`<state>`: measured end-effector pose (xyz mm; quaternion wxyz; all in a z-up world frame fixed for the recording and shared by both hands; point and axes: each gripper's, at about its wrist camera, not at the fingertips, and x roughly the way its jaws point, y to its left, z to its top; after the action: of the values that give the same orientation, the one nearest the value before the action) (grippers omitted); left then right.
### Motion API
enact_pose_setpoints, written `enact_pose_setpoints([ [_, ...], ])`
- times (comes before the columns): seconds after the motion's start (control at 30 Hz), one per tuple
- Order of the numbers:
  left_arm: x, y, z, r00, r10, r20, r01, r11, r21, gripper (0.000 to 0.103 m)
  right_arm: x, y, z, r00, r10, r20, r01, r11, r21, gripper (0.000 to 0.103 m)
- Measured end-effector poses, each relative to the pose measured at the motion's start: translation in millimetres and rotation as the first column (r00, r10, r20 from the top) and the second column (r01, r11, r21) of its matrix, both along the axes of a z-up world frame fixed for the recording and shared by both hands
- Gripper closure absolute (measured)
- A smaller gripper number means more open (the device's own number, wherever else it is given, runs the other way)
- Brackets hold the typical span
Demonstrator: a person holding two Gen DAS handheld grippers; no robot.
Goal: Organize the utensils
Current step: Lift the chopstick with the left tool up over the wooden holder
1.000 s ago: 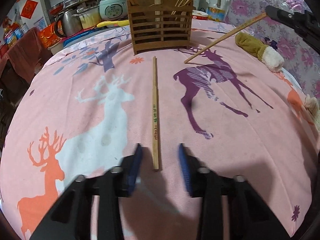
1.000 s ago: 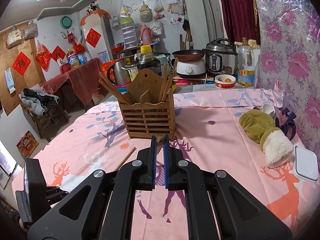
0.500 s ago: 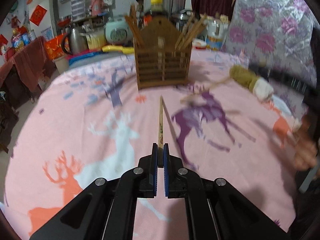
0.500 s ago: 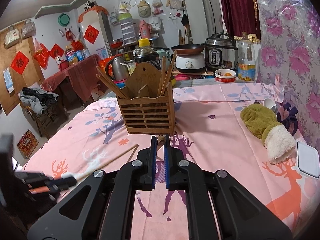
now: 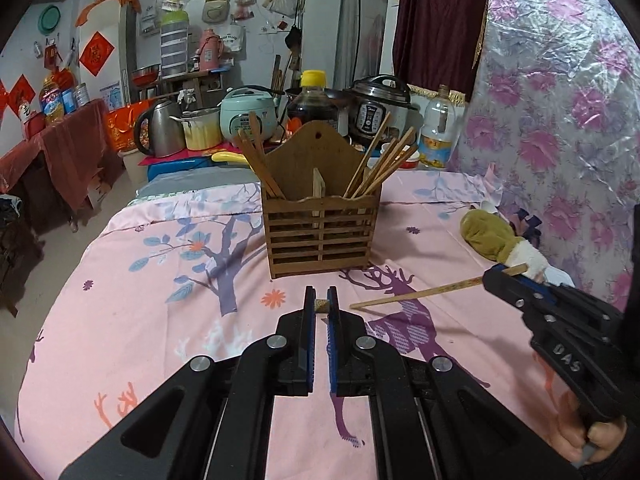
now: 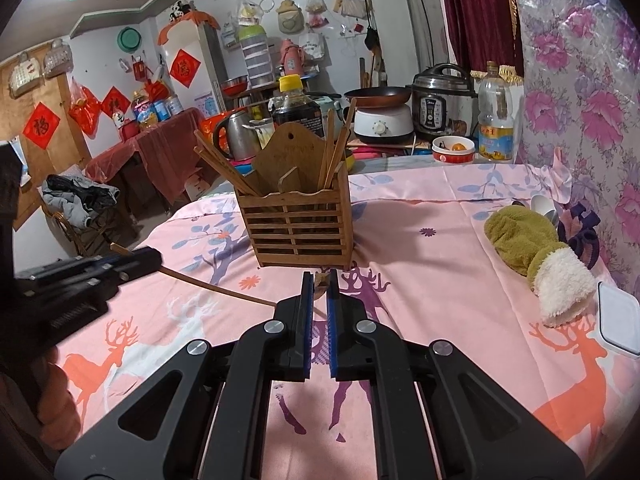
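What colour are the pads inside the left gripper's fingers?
Blue, on black fingers; the pads show best in the left wrist view, clamped on a chopstick.

1. The wooden slatted holder (image 5: 320, 236) stood upright just ahead of the left hand-held gripper (image 5: 321, 308), with chopsticks (image 5: 380, 162) leaning out of both its compartments.
2. One chopstick (image 5: 320, 305) sat end-on between that gripper's pads.
3. Another chopstick (image 5: 424, 291) was clamped in the right hand-held gripper (image 6: 320, 286), pointing left.
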<state>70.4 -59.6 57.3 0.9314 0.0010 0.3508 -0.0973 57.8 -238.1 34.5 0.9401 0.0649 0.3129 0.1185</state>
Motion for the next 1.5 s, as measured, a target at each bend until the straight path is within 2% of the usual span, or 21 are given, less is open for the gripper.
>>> enact_pose_setpoints([
  [0.2,-6.6,14.6,10.1,1.0,0.008,0.02,-0.008,1.0,-0.028,0.097,-8.1,-1.6,9.3,0.999,-0.01,0.046,0.009,1.0,0.005,0.096],
  [0.33,-12.3,21.7,30.4,0.999,0.011,0.045,-0.01,1.0,-0.023,0.097,-13.4,-1.9,23.0,0.997,-0.008,0.078,0.007,1.0,0.007,0.096],
  [0.6,-8.1,18.8,70.1,0.996,0.013,0.091,-0.012,1.0,-0.005,0.097,-18.2,12.5,57.0,0.988,0.019,0.153,-0.013,0.999,-0.045,0.096],
  [1.03,32.0,13.3,128.3,0.978,0.059,0.2,-0.045,0.996,-0.074,0.097,21.4,10.9,110.5,0.966,-0.034,0.256,0.03,0.999,0.019,0.096],
  [1.23,59.4,9.1,122.5,0.977,0.091,0.192,-0.08,0.995,-0.065,0.097,51.8,15.3,121.5,0.955,-0.069,0.29,0.054,0.997,0.059,0.096],
  [1.37,81.0,7.7,110.2,0.98,0.098,0.171,-0.09,0.995,-0.053,0.097,79.9,23.4,113.7,0.956,-0.097,0.276,0.085,0.995,0.053,0.096],
  [1.5,103.4,12.2,103.4,0.982,0.104,0.158,-0.092,0.992,-0.082,0.097,105.3,27.5,100.4,0.964,-0.102,0.247,0.096,0.995,0.038,0.096],
])
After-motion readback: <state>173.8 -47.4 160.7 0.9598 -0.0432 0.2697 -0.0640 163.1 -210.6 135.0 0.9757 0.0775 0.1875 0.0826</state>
